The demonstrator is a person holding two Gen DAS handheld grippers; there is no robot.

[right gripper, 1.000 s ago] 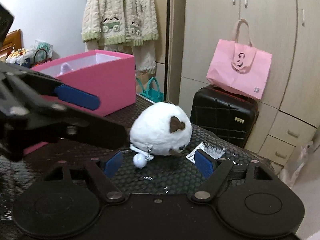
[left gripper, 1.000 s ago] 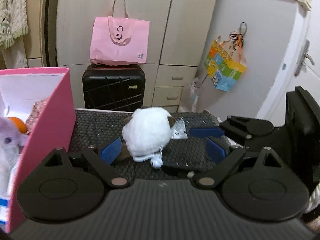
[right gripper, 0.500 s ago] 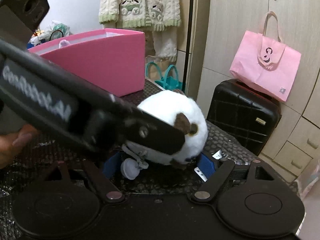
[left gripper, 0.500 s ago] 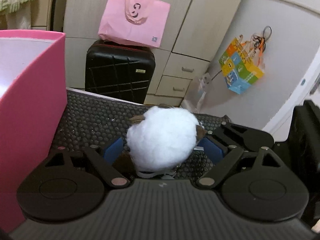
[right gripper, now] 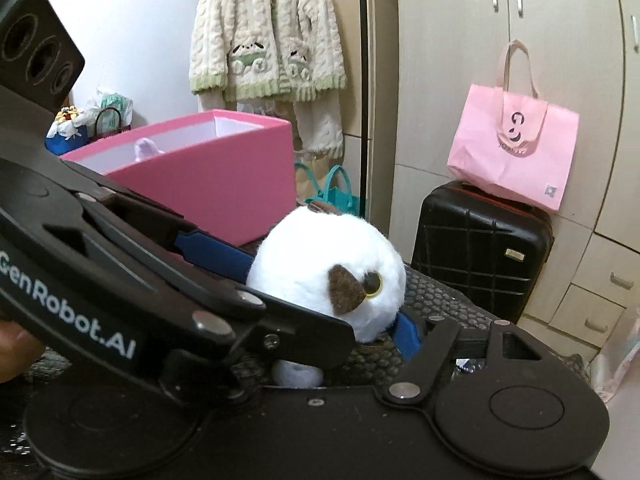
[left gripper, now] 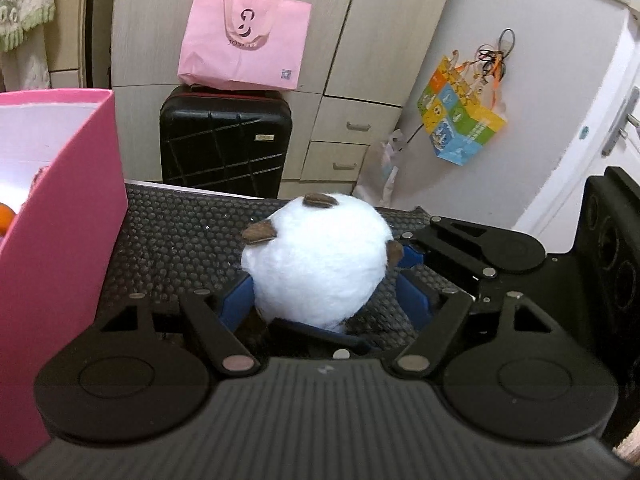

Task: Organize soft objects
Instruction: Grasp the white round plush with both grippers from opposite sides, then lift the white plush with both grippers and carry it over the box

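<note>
A round white plush toy (left gripper: 318, 258) with brown ears sits on the black bumpy mat (left gripper: 176, 244). My left gripper (left gripper: 326, 298) has its blue pads on both sides of the toy, closed against it. In the right wrist view the toy (right gripper: 328, 276) lies between my right gripper's fingers, the left gripper's arm (right gripper: 120, 300) crossing in front. My right gripper (right gripper: 332, 328) stands wide around the toy. A pink box (left gripper: 60, 184) with soft toys inside stands at the left.
A black suitcase (left gripper: 224, 146) with a pink bag (left gripper: 244, 26) on it stands behind the table, before beige wardrobes. A colourful bag (left gripper: 460, 120) hangs on the white door. A knitted cardigan (right gripper: 268, 40) hangs at the back.
Both grippers moved in on the plush toy. The left gripper's pads came from either side of the toy and closed on it. The toy now fills the middle of both views.
</note>
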